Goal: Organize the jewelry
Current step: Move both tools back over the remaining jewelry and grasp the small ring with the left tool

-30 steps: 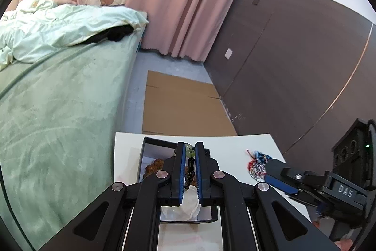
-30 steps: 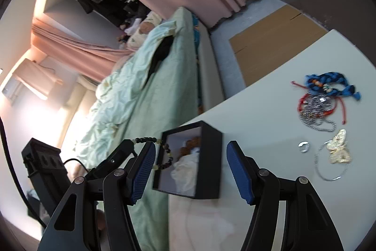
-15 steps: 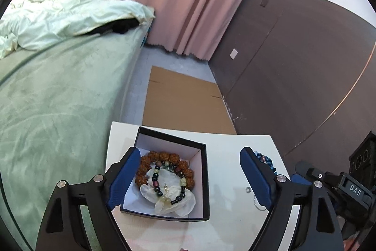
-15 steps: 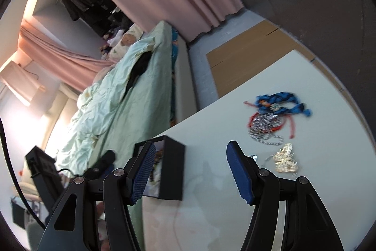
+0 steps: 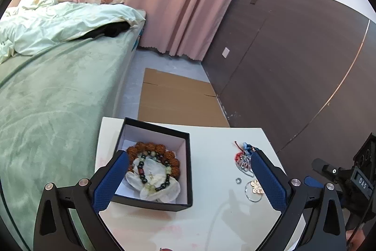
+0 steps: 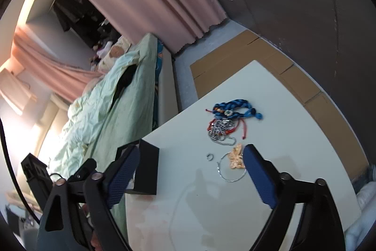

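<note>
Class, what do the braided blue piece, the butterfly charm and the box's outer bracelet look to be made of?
Braided blue piece: likely cord or yarn, matte plaited strands. Butterfly charm: probably gold-toned metal, pale shiny openwork. Outer bracelet: apparently seeds or wood, rough brown knobbly beads.

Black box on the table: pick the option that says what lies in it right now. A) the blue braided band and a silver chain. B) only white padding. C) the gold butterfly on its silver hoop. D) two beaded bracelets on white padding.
D: the left wrist view shows a brown beaded bracelet and a dark multicoloured beaded bracelet lying on white padding inside the black box.
</note>
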Available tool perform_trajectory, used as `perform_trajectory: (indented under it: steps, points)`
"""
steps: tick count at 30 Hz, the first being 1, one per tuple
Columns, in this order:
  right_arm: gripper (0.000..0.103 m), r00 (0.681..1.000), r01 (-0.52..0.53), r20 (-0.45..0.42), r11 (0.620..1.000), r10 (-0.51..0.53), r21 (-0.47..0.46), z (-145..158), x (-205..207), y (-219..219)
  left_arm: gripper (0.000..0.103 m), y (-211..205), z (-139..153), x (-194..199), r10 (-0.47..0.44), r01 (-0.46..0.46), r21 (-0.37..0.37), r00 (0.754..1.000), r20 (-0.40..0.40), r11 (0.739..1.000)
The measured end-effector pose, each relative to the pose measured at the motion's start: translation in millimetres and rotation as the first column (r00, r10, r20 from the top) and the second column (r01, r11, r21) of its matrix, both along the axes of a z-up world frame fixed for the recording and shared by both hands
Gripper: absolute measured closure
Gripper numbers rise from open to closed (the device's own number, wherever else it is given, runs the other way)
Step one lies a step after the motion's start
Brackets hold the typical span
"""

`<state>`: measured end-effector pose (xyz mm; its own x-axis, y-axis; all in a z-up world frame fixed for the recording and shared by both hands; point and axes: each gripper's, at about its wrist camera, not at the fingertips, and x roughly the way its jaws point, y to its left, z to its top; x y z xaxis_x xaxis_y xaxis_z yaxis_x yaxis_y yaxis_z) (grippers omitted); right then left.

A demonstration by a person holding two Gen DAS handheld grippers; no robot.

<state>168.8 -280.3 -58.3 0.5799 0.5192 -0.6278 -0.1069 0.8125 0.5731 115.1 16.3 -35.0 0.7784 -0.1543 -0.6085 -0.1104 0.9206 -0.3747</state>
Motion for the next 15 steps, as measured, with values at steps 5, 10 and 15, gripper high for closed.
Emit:
perform_trajectory:
  steps: [5, 10, 15]
  points:
    - [0.009, 1.000, 0.014, -0.014, 1.000, -0.014, 0.005, -1, -1, -8, 0.000, -13, 0, -2, -0.029, 0.029, 0.017, 1.000, -0.001, 0.999]
    - [0.000, 1.000, 0.026, 0.002, 1.000, -0.026, 0.017, 2, -5, -14, 0.000, -32, -2, 0, -0.072, 0.073, 0.049, 0.997, -0.008, 0.996]
    - [0.000, 0.998, 0.058, -0.012, 0.998, -0.058, 0.014, 1, -4, -30, 0.000, -53, -3, 7, -0.098, 0.099, 0.091, 0.995, -0.013, 0.991]
